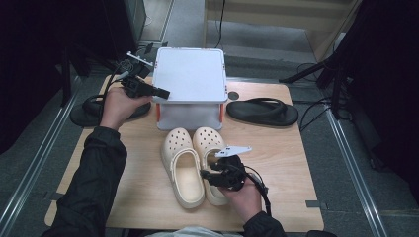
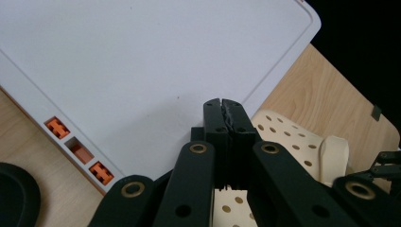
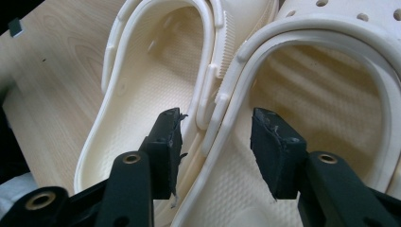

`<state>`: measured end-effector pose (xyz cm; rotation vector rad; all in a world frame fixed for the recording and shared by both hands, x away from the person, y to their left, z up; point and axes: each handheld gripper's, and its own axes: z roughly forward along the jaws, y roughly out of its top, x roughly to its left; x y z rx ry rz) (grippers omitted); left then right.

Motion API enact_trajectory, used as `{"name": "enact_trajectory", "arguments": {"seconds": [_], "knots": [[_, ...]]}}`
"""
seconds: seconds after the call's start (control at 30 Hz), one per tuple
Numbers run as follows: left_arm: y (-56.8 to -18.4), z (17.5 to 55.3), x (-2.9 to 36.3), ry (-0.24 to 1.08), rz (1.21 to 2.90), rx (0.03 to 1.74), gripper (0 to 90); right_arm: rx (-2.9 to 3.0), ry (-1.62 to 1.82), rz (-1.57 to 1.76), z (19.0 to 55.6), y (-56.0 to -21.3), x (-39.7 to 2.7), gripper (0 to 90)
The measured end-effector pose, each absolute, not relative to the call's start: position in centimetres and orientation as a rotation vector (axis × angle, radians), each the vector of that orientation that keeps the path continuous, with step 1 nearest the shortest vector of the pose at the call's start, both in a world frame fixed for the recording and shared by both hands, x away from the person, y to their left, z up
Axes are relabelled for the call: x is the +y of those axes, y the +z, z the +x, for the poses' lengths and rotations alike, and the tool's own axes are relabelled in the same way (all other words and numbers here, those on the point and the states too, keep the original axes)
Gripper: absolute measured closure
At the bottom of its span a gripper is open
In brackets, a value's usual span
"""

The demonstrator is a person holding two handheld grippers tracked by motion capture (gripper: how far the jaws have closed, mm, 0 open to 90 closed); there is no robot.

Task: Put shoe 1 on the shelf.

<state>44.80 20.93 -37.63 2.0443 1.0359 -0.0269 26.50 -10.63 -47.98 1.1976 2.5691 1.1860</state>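
Note:
A pair of cream clogs lies side by side on the wooden table, the left clog (image 1: 184, 168) (image 3: 142, 71) touching the right clog (image 1: 210, 140) (image 3: 331, 85). My right gripper (image 1: 203, 174) (image 3: 217, 137) stands open over their heels. Its jaws straddle the two adjoining side walls, one jaw inside each clog. A white box (image 1: 190, 74) with orange clips stands behind the clogs. My left gripper (image 1: 165, 92) (image 2: 222, 101) is shut with nothing in it. It hovers at the front left edge of the box lid (image 2: 142, 61), with a clog (image 2: 288, 137) beyond its tips.
A black flip-flop (image 1: 262, 111) lies to the right of the box. Another black sandal (image 1: 86, 111) (image 2: 14, 194) sits at the table's left edge under my left hand. Bare wooden table (image 1: 296, 163) stretches to the right of the clogs.

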Motion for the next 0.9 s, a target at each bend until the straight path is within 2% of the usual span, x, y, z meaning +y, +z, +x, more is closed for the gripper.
{"name": "enact_trajectory", "arguments": {"seconds": [0.4,0.9], "knots": [[-37.6,44.6,20.9,0.054,2.079,1.039,89.9,2.525,1.150,1.254,27.0,-48.4,-9.0,49.7],[-37.7,44.7,21.0,0.020,2.071,1.024,89.8,2.482,1.064,1.296,28.5,-49.4,-6.6,50.6]]}}
